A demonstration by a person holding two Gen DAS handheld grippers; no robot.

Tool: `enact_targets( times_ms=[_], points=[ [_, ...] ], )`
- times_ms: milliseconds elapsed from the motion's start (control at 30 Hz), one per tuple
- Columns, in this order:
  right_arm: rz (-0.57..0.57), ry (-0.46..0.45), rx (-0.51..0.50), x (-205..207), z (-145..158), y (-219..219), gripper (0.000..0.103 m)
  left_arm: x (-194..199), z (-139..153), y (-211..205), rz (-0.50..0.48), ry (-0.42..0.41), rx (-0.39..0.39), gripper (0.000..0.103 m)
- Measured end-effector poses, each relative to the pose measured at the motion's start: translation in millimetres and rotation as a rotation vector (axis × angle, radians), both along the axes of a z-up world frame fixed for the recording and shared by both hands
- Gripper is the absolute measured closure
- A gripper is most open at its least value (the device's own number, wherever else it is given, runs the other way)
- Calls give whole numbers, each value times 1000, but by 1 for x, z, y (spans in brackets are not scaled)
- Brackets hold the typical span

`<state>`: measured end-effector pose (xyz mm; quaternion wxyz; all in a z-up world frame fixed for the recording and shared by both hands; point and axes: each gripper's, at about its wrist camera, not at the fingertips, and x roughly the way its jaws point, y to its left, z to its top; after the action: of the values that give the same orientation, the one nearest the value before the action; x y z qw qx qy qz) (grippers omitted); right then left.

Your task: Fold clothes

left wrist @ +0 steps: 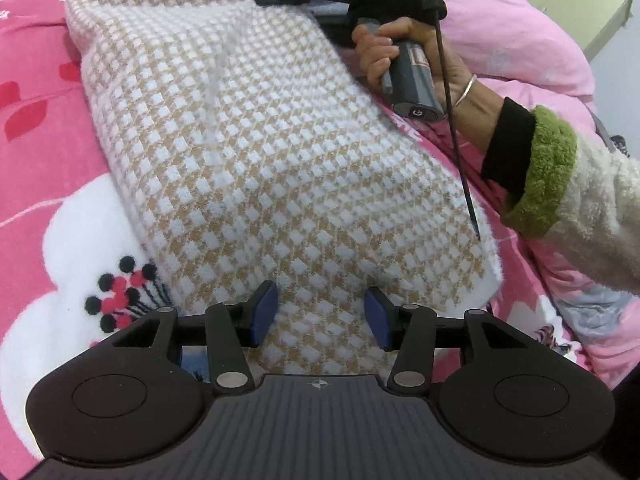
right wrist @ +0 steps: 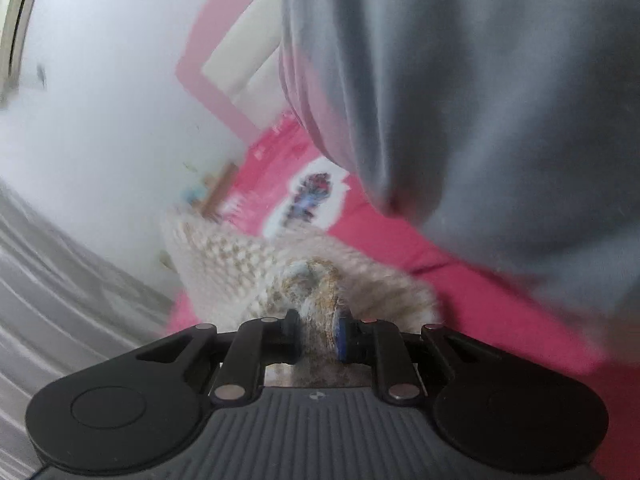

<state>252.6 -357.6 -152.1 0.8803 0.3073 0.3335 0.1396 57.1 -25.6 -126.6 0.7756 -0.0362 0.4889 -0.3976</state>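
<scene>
A bed covered by a pink flowered sheet (left wrist: 44, 168) carries a tan-and-white checked knit garment (left wrist: 256, 168) lying folded.

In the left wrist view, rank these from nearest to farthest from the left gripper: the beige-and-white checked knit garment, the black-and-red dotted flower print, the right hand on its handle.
From the left gripper:
1. Beige-and-white checked knit garment, directly between and ahead of the fingers.
2. Black-and-red dotted flower print on the pink bedsheet, just left.
3. Right hand, far upper right.
</scene>
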Motion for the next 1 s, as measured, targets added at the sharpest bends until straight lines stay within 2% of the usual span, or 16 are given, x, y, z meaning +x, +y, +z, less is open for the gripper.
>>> enact_targets(
  times_ms=[67, 133, 200, 267, 367, 433, 500, 533, 567, 600, 633, 733, 767, 867, 900, 1000],
  points=[
    [48, -23, -226, 1, -8, 15, 84, 0, -1, -1, -3, 2, 1, 54],
    [82, -65, -329, -5, -10, 24, 83, -1, 1, 0, -6, 1, 3, 54],
    [71, -104, -416, -17, 3, 30, 77, -3, 4, 4, -5, -2, 4, 54],
    [49, -145, -521, -32, 18, 36, 54, -4, 3, 5, -4, -5, 6, 54],
    [36, -226, -640, -57, 39, 37, 56, -3, 6, 7, -3, 2, 9, 54],
    [93, -303, -646, -72, 53, 44, 63, -1, 9, 11, 4, 9, 8, 54],
    [179, -354, -680, -74, 55, 58, 65, 2, 4, 2, 9, 9, 11, 54],
    [219, -371, -696, -73, 54, 65, 72, 3, 3, -1, 9, 7, 14, 54],
    [237, -346, -718, -63, 44, 69, 82, 2, 4, -1, 9, 4, 18, 54],
    [236, -289, -768, -47, 27, 71, 86, 1, 4, -2, 9, 1, 21, 54],
    [232, -239, -802, -33, 13, 71, 97, 1, 4, -3, 9, -3, 24, 54],
    [174, -175, -732, -27, 1, 51, 96, 0, 6, -4, 5, -13, 16, 53],
    [148, -189, -764, -37, 12, 51, 95, -1, 7, -4, 8, -11, 20, 52],
    [135, -235, -743, -75, 49, 35, 96, -3, 13, -2, 15, -18, 26, 52],
    [161, -242, -709, -89, 63, 30, 96, -5, 18, -1, 9, -25, 23, 52],
    [399, -241, -634, -132, 83, 38, 96, -11, 33, 2, -13, -79, 3, 51]
  ],
)
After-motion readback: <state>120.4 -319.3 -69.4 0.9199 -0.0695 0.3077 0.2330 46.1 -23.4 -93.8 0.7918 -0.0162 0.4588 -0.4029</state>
